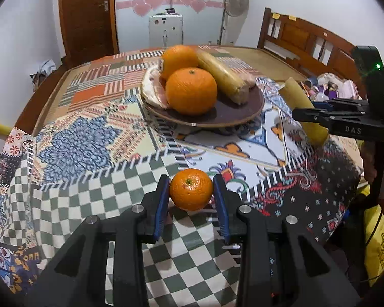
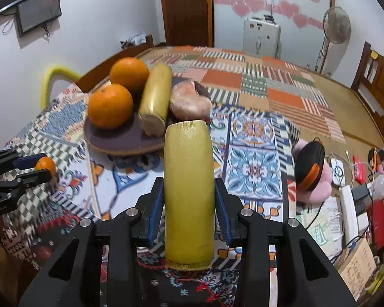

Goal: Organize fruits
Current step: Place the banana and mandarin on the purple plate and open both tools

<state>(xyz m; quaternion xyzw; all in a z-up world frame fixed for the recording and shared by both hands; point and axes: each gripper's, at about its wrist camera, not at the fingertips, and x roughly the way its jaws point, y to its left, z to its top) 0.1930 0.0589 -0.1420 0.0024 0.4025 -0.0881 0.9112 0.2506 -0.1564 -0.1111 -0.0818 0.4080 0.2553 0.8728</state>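
My left gripper (image 1: 191,192) is shut on a small orange (image 1: 191,189) just above the checkered cloth, near the front edge. My right gripper (image 2: 189,204) is shut on a yellow banana piece (image 2: 189,192), held in front of the plate; it also shows in the left wrist view (image 1: 303,111), as does the right gripper (image 1: 317,113). A brown plate (image 1: 240,113) holds two large oranges (image 1: 191,90), a second banana piece (image 1: 224,76) and a pinkish fruit (image 2: 189,102). The left gripper (image 2: 32,168) and its orange (image 2: 46,166) show at the left of the right wrist view.
The table wears a patchwork cloth (image 1: 89,133). A wooden headboard (image 1: 304,38) stands to the right. A pink cushion with a black-and-orange device (image 2: 309,166), cables and boxes clutter the right side (image 2: 358,192). A fan (image 1: 235,2) and a door (image 1: 87,12) are behind.
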